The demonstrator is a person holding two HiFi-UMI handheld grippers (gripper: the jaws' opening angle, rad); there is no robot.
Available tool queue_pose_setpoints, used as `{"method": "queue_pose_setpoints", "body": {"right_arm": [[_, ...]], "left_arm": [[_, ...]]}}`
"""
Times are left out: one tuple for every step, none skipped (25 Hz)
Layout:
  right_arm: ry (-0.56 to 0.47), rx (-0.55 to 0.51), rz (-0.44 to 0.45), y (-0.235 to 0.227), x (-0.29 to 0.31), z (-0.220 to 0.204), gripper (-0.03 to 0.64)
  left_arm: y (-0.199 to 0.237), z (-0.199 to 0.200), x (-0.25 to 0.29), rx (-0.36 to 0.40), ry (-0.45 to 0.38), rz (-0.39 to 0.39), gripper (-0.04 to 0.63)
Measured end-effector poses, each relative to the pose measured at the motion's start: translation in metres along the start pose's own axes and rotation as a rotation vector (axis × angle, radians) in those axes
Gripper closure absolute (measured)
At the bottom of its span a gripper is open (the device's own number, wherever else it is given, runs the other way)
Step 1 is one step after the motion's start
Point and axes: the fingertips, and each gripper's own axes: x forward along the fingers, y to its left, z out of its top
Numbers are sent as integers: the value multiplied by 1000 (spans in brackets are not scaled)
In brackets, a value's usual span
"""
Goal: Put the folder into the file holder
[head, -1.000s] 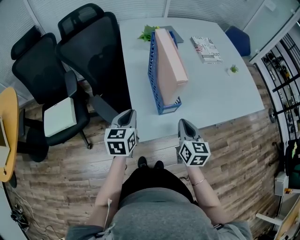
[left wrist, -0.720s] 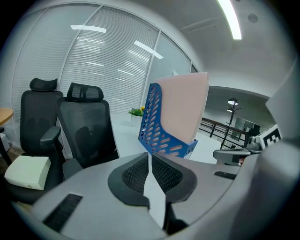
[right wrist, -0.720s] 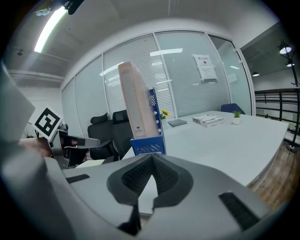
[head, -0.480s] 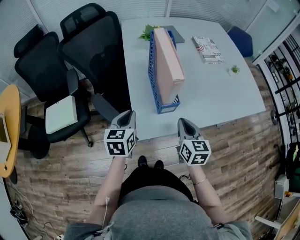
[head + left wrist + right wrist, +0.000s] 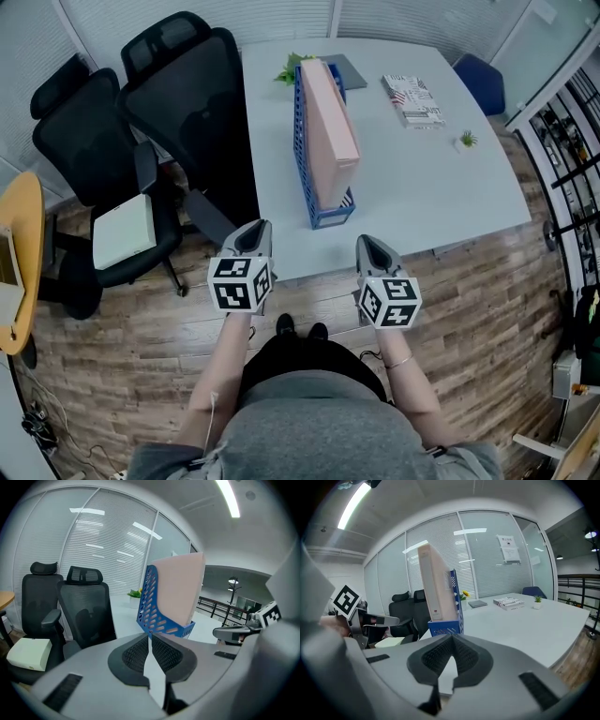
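The tall pink cardboard folder (image 5: 328, 122) stood upright inside the blue plastic file holder (image 5: 301, 141), which had holes in its sides. The file holder sat on the big white counter (image 5: 431, 187), near its left side. The left gripper (image 5: 255, 229) and the right gripper (image 5: 367, 244) hung side by side at the near edge of the counter, apart from the file holder. The left fingers (image 5: 133, 654) were pressed together with nothing between them. The right fingers (image 5: 436, 660) were pressed together too and held nothing. Two black office chairs (image 5: 178, 94) stood left of the counter. A small green plant (image 5: 292, 66) sat behind the file holder.
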Motion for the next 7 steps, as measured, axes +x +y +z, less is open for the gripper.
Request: {"method": "queue_pose_setpoints", "body": {"right_arm": [[-4, -1, -3, -2, 0, 1, 615], [-6, -2, -5, -4, 0, 2, 615], [-7, -4, -7, -6, -1, 2, 615], [-7, -5, -8, -8, -2, 2, 615], [-5, -6, -9, -9, -3, 1, 615], [-2, -7, -10, -9, -3, 0, 615], [0, -7, -10, -10, -4, -1, 615]], "left_arm": [[-1, 1, 1, 2, -1, 0, 558], [-2, 1, 2, 4, -2, 0, 560], [-4, 1, 2, 5, -1, -1, 560], [-5, 0, 2, 6, 0, -1, 560], [-6, -1, 2, 6, 3, -1, 560], [-7, -2, 2, 6, 5, -1, 560], [-7, -4, 1, 5, 7, 0, 560]]}}
